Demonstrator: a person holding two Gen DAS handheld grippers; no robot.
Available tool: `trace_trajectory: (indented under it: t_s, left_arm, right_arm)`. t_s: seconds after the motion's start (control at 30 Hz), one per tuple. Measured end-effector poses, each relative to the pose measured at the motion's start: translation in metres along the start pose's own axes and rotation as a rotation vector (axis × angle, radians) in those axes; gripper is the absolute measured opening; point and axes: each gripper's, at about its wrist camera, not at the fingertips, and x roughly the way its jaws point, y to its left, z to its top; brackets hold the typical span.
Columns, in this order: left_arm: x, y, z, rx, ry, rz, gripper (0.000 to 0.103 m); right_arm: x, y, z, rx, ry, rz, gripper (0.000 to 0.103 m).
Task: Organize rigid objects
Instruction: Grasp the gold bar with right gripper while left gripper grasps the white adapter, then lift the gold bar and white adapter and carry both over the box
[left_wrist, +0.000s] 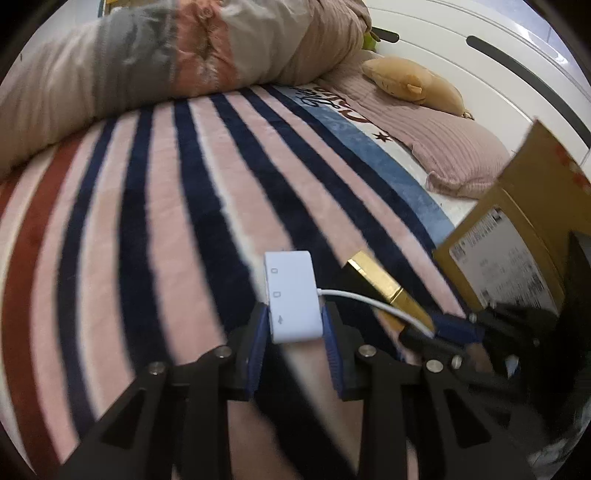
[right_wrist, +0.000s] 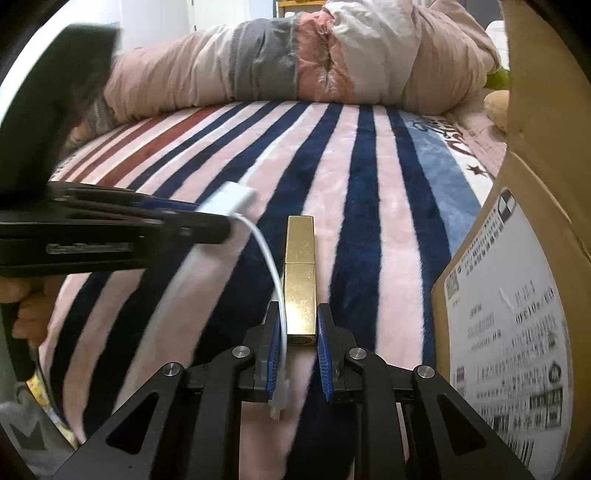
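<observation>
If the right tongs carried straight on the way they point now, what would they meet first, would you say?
Probably the striped blanket: beyond the gold bar held in the right tongs nothing else lies ahead before the rolled quilt, though depth is unclear.

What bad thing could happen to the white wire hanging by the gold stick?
The left tool grips the white adapter, and its white cable droops right past the right tool, which holds the gold case. If the two tools move apart, the cable might snag on the right tool's blue pads and tug either item loose. The cardboard box also stands close on the right, so a swing that way might bump it.
</observation>
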Motion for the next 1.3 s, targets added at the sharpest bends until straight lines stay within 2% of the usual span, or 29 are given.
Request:
trace_trajectory:
  t_s: [0.23, 0.27, 0.33, 0.47, 0.57, 0.6, 0.67, 0.77, 0.8, 0.9, 0.97, 1.03, 1.13, 1.3]
  left_arm:
    - [-0.031, 0.012, -0.038, -0.033, 0.013, 0.072, 0.024]
    - [-0.031, 0.014, -0.042, -0.044, 0.018, 0.083, 0.024]
    - [-0.030, 0.019, -0.047, -0.069, 0.022, 0.096, 0.024]
    - [-0.030, 0.028, -0.051, -0.110, 0.014, 0.091, 0.024]
    - [-0.031, 0.029, -0.051, -0.105, 0.011, 0.109, 0.025]
    - [-0.031, 0.028, -0.052, -0.101, 0.009, 0.110, 0.026]
    - [-0.027, 0.025, -0.051, -0.091, 0.020, 0.115, 0.034]
    - [-0.018, 0.022, -0.051, -0.096, 0.030, 0.109, 0.040]
    - [-0.015, 0.021, -0.050, -0.100, 0.028, 0.117, 0.040]
    - [-0.009, 0.020, -0.048, -0.118, 0.007, 0.125, 0.039]
    - [-0.007, 0.023, -0.047, -0.136, 0.000, 0.143, 0.027]
    - [-0.008, 0.024, -0.047, -0.147, -0.005, 0.139, 0.027]
    - [-0.015, 0.024, -0.047, -0.147, -0.015, 0.132, 0.026]
    - [-0.040, 0.024, -0.045, -0.147, -0.061, 0.137, 0.026]
  right_arm:
    - [-0.017, 0.011, -0.017, -0.027, 0.044, 0.078, 0.017]
    - [-0.019, 0.012, -0.019, -0.027, 0.051, 0.100, 0.021]
    - [-0.024, 0.015, -0.022, -0.032, 0.064, 0.133, 0.042]
    - [-0.034, 0.015, -0.020, -0.011, 0.050, 0.191, 0.044]
    - [-0.036, 0.007, -0.013, 0.032, 0.019, 0.200, 0.044]
    - [-0.034, 0.006, -0.011, 0.038, 0.012, 0.185, 0.044]
    - [-0.024, 0.004, -0.007, 0.043, 0.017, 0.120, 0.044]
    - [-0.007, 0.005, -0.004, 0.027, 0.037, 0.104, 0.039]
    - [-0.002, 0.007, -0.003, 0.019, 0.046, 0.107, 0.034]
    - [0.004, 0.008, -0.002, 0.006, 0.030, 0.080, 0.029]
    - [0.007, 0.009, 0.001, 0.002, 0.021, 0.057, 0.023]
    - [0.009, 0.010, 0.002, -0.004, 0.021, 0.047, 0.013]
    - [0.006, 0.011, 0.005, -0.021, 0.019, 0.035, 0.013]
    - [-0.012, 0.016, 0.009, -0.035, -0.020, 0.064, 0.013]
